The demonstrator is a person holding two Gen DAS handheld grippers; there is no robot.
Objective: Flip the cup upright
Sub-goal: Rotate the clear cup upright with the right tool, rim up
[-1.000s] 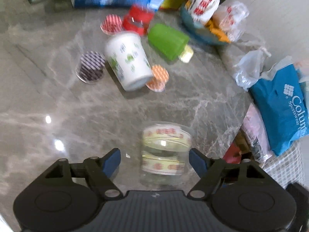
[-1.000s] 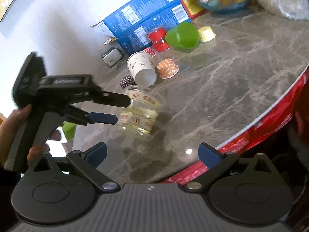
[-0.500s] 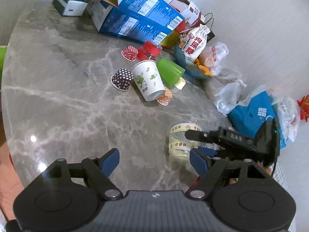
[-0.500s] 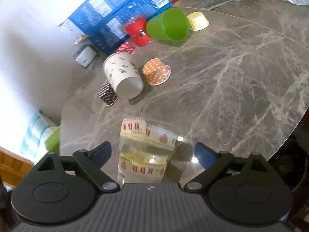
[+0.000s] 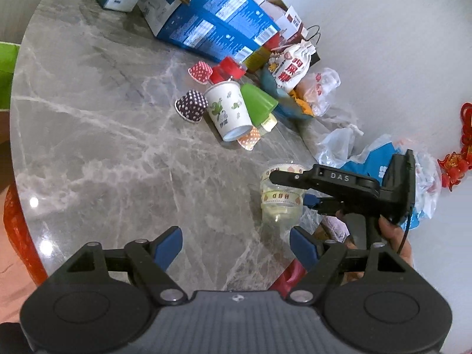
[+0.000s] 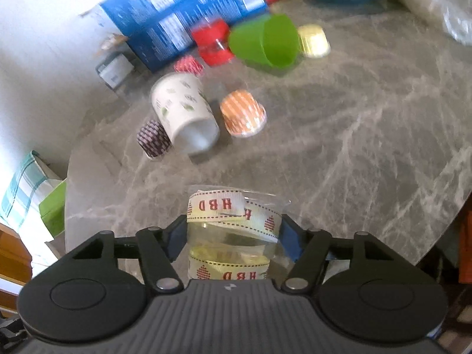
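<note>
A clear plastic cup (image 6: pixel 233 236) with cream "HBD" ribbon inside stands on the grey marble table (image 6: pixel 368 135) near its edge. My right gripper (image 6: pixel 233 236) is closed around the cup, its blue pads against both sides. In the left wrist view the same cup (image 5: pixel 280 197) shows with the right gripper (image 5: pixel 306 194) on it. My left gripper (image 5: pixel 236 244) is open and empty, drawn back and left of the cup.
A white paper cup (image 5: pixel 228 113), a green cup (image 5: pixel 258 104), a red cup (image 5: pixel 228 69) and small patterned cupcake liners (image 5: pixel 191 104) lie at the table's middle. Blue boxes (image 5: pixel 212 23), snack bags (image 5: pixel 292 65) and plastic bags stand behind. The table edge (image 6: pixel 427 236) is close on the right.
My right gripper has moved in and closed on the clear cup. My left gripper has pulled back from it and stays open.
</note>
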